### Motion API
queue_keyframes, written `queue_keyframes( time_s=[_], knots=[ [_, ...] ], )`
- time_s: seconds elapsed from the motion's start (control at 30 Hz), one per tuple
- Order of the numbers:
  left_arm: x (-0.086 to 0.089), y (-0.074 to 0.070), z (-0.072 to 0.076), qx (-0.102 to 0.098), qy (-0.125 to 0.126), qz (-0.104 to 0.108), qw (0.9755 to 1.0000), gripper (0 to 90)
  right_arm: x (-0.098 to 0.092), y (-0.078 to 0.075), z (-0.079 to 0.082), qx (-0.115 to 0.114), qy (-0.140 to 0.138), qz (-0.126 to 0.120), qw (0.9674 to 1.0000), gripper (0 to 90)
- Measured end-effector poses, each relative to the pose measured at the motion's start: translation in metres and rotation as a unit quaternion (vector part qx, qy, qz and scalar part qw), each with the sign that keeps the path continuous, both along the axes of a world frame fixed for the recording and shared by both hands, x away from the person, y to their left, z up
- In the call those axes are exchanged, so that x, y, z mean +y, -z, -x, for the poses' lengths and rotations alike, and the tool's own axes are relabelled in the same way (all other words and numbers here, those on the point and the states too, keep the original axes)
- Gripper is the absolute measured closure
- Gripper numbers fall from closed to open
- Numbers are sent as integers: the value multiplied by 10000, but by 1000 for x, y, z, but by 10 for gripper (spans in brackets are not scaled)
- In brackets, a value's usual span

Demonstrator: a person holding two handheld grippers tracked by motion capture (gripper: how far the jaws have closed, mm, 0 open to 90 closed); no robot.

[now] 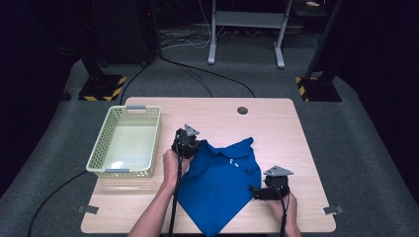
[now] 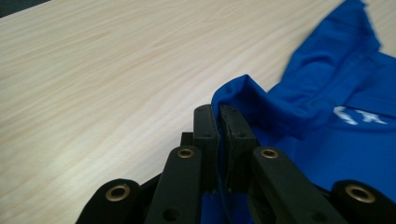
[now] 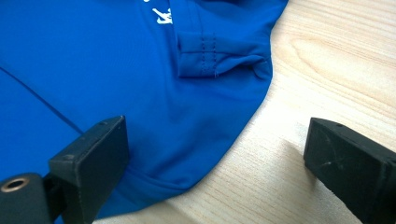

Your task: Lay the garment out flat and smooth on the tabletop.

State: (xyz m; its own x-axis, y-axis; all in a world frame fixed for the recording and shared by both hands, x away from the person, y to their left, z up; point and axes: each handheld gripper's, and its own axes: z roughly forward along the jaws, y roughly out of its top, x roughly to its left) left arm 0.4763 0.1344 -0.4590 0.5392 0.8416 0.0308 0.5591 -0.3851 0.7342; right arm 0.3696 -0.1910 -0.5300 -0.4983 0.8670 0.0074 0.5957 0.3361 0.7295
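Note:
A blue shirt (image 1: 222,177) with small white lettering lies spread on the wooden table (image 1: 276,123), right of centre. My left gripper (image 1: 187,143) is at the shirt's upper left edge, shut on a fold of the blue cloth (image 2: 243,93); in the left gripper view the fabric runs pinched between the two pads (image 2: 205,126). My right gripper (image 1: 254,192) stands open at the shirt's right edge, near the table's front. In the right gripper view its jaws straddle the shirt's curved hem (image 3: 224,140), one pad (image 3: 100,140) over cloth, the other over bare wood.
A pale green mesh basket (image 1: 99,153) stands at the table's left, with nothing in it. A round cable hole (image 1: 242,110) sits at the table's far edge. Cables trail from both grippers toward the front. Stands and a desk frame (image 1: 247,29) rise from the floor beyond.

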Motion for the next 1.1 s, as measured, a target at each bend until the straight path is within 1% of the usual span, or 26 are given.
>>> queue_keyframes(
  time_s=[0.03, 0.1, 0.13, 0.17, 0.2, 0.23, 0.33, 0.4, 0.43, 0.47, 0.6, 0.77, 0.83, 0.87, 0.93, 1.0, 1.07, 1.1],
  knots=[
    [3, 1, -4, 48, -37, 17, 10000, 855, 0, 0, 0, -1, 1, 0, 10000, 58],
    [6, 1, -11, 97, -125, -50, 9999, 855, 0, 0, 0, -2, -1, -1, 10000, 58],
    [8, 2, -14, 119, -163, -22, 9998, 855, 0, 0, 0, -1, 0, 1, 10000, 57],
    [8, 2, -17, 96, -198, -106, 9997, 855, 0, 0, 0, -3, -1, 1, 10000, 57],
    [9, 3, -20, 147, -222, -120, 9996, 855, 0, 0, 0, -2, -1, 2, 10000, 57],
    [11, 4, -24, 186, -265, -80, 9994, 855, 0, 0, 0, -3, -1, 1, 10000, 57],
    [13, 7, -33, 224, -393, -146, 9989, 854, 0, 0, 0, -2, 1, 1, 10000, 57],
    [13, 10, -38, 188, -477, -289, 9983, 854, 0, 0, 0, -3, -1, 2, 10000, 57],
    [14, 13, -41, 243, -503, -281, 9980, 854, 0, 0, 0, -2, 0, 2, 10000, 57],
    [15, 15, -44, 301, -551, -230, 9978, 854, 0, 0, 0, -3, -1, 3, 10000, 57],
    [19, 23, -55, 434, -738, -278, 9959, 852, 0, 0, 0, -5, -4, 3, 10000, 57],
    [23, 36, -62, 656, -856, -307, 9937, 836, 0, 0, 0, -3, -2, 4, 10000, 57],
    [24, 41, -63, 731, -879, -291, 9930, 810, 0, 0, 0, -4, -1, 3, 10000, 57],
    [25, 43, -63, 768, -885, -247, 9928, 785, 0, 0, 0, -3, -1, 3, 10000, 57],
    [26, 44, -63, 798, -908, -217, 9924, 736, 0, 0, 0, -4, -1, 3, 10000, 57],
    [27, 42, -61, 823, -912, -189, 9922, 667, 0, 0, 0, -4, -2, 4, 10000, 56],
    [27, 39, -57, 778, -902, -185, 9927, 584, 0, 0, 0, -2, -1, 1, 10000, 57],
    [26, 38, -55, 766, -935, -171, 9925, 531, 0, 0, 0, -4, -3, 3, 10000, 56]
  ],
)
